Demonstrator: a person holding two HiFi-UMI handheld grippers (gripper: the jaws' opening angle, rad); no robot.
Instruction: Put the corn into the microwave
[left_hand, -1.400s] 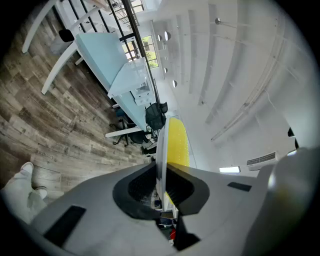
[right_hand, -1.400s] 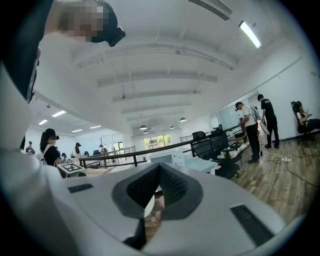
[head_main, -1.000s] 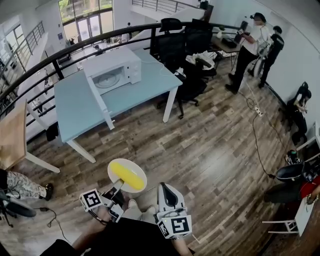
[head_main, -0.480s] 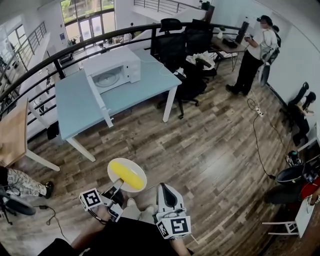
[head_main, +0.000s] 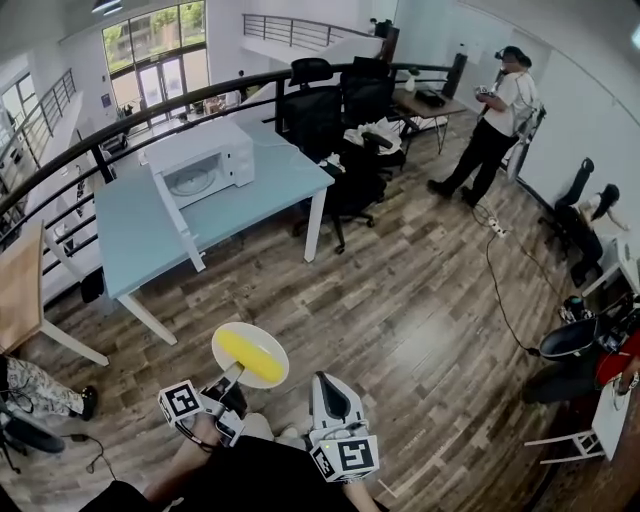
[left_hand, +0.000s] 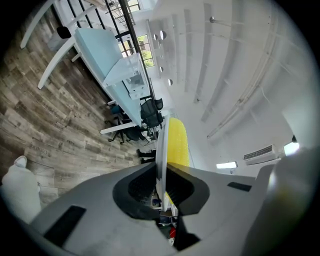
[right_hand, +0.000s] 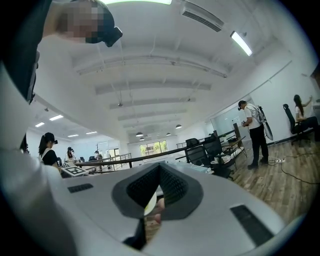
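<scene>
Jaws: left gripper (head_main: 234, 375) pinches round white plate (head_main: 263, 336) (bumpy yellow corn (head_main: 250, 357)); right gripper (head_main: 326, 380) closed.

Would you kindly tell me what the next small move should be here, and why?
Probably step forward toward the microwave, holding the plate level. The left gripper is clamped on the plate's rim with the corn lying loose on it, and the microwave stands open on the blue table, well out of reach across the floor.
</scene>
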